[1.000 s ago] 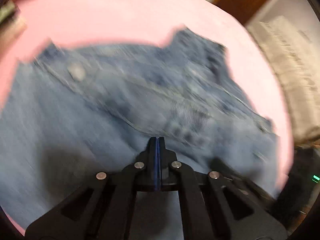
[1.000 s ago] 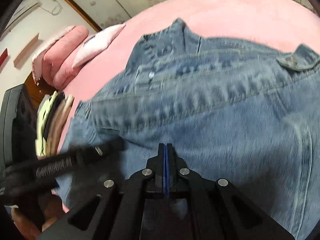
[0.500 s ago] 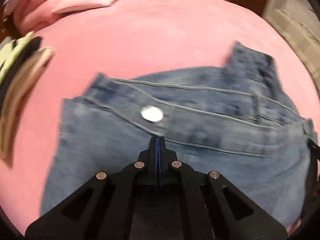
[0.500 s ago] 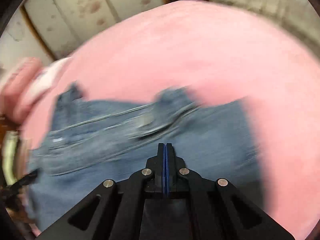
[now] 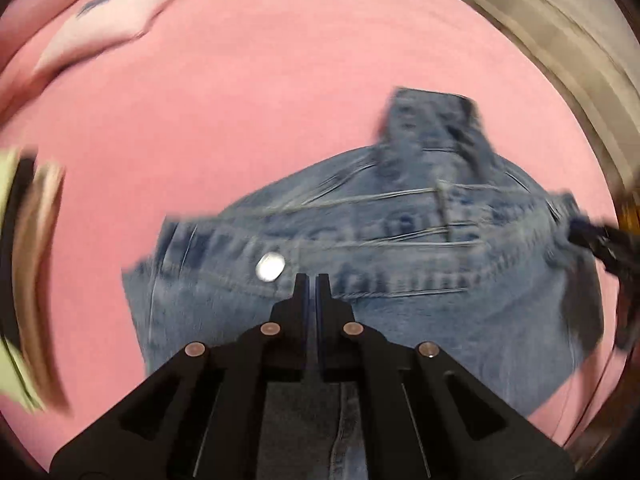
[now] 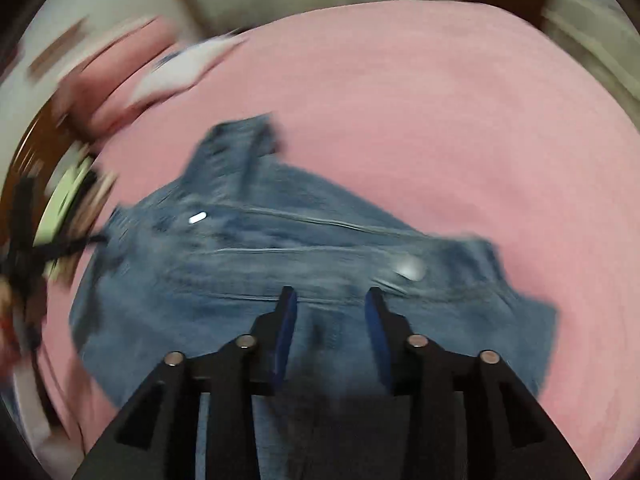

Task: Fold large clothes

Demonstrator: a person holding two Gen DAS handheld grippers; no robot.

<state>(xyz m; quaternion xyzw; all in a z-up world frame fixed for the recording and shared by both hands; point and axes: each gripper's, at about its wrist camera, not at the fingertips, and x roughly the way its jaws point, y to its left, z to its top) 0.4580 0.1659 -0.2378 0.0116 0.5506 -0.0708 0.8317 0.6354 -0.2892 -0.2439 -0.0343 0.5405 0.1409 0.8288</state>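
Nearest to us, the left tool [image 5: 312, 280] is clenched, its black jaws all but meeting, with no cloth visibly pinched between them; it hangs just above the faded blue denim jacket [image 5: 400, 272], close beside a round silver snap button [image 5: 271, 267]. Our right tool [image 6: 330, 296] stands released: its jaws have just been opening, blue pads apart, and denim shows below the gap but nothing is pressed between them.

The jacket lies directly beneath and ahead of both tools, its long axis running left to right across our view, one end sticking up toward the far side. We judge both hands about equally near it, each over its own end, the right one readier to take hold.

The jacket rests on the pink bed cover [image 5: 260, 100], well inside its edges. Farther off lie a pale pillow [image 6: 188, 68], blurred, and light wall panels.
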